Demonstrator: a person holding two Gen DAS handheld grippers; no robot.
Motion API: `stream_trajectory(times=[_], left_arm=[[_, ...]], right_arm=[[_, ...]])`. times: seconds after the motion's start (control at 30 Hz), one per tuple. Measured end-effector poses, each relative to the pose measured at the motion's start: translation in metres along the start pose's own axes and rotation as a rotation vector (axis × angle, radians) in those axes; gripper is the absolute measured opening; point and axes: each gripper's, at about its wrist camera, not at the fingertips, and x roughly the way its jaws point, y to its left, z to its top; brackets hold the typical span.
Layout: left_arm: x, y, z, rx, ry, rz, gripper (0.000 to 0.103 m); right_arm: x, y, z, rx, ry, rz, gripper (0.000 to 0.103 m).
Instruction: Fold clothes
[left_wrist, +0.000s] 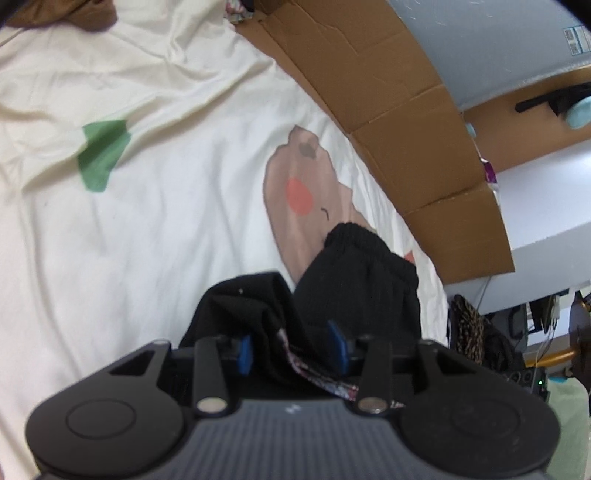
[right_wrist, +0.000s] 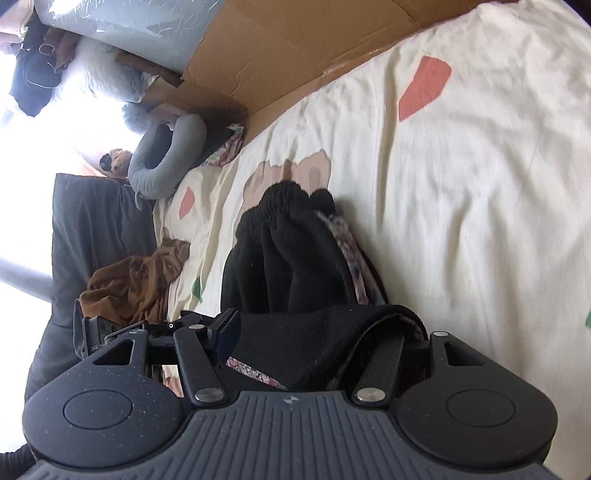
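A black garment with an elastic waistband and a patterned lining lies bunched on the cream printed bedsheet. My left gripper hangs low over its near end. The blue pads stand apart, with loose black cloth between them and no visible pinch. In the right wrist view the same black garment runs away from my right gripper. Its jaws stand wide: the left pad is bare, and a fold of cloth drapes over the right finger and hides it.
Flattened cardboard lines the far side of the bed and shows again as cardboard. A brown garment is crumpled at the sheet's left edge, beside a dark cushion and a grey neck pillow. Open bedsheet spreads to the right.
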Motion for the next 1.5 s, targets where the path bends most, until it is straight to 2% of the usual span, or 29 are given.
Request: stream_trajectory(times=[0.2,0.37,0.53,0.7,0.87,1.0,1.07,1.1,1.13,1.2,1.27,1.5], left_arm=[[0.003,-0.006,0.007,0.026,-0.025,0.007,0.043],[-0.011,-0.013,0.013,0.075,-0.089,0.003,0.043],[-0.021,-0.019,0.022,0.131,-0.121,0.041,0.043],[-0.021,-0.017,0.022,0.163,-0.113,0.104,0.043],[-0.013,-0.012,0.016,0.225,-0.084,0.183,0.042],[-0.006,-0.011,0.014,0.269,-0.065,0.234,0.041],[-0.004,-0.01,0.015,0.271,-0.067,0.233,0.037],[-0.003,-0.009,0.016,0.273,-0.068,0.233,0.036],[-0.003,-0.01,0.016,0.28,-0.072,0.232,0.033],[-0.001,-0.01,0.017,0.294,-0.081,0.231,0.023],[0.0,-0.013,0.018,0.324,-0.089,0.231,0.01],[0.005,-0.022,0.019,0.402,-0.093,0.25,0.006]], right_arm=[[-0.004,-0.003,0.01,0.023,-0.041,0.007,0.063],[-0.016,-0.005,0.018,0.026,-0.106,0.005,0.067],[-0.028,-0.006,0.024,0.013,-0.164,-0.015,0.068],[-0.036,-0.007,0.029,-0.029,-0.194,-0.08,0.068],[-0.028,-0.009,0.028,-0.081,-0.17,-0.165,0.065],[-0.017,-0.01,0.027,-0.111,-0.145,-0.201,0.055],[-0.011,-0.011,0.027,-0.119,-0.136,-0.211,0.053],[-0.01,-0.011,0.027,-0.121,-0.134,-0.213,0.047],[-0.008,-0.011,0.027,-0.123,-0.131,-0.215,0.034],[-0.005,-0.012,0.028,-0.126,-0.124,-0.224,0.023],[-0.006,-0.013,0.028,-0.138,-0.129,-0.222,0.004],[-0.012,-0.013,0.028,-0.175,-0.148,-0.279,0.001]])
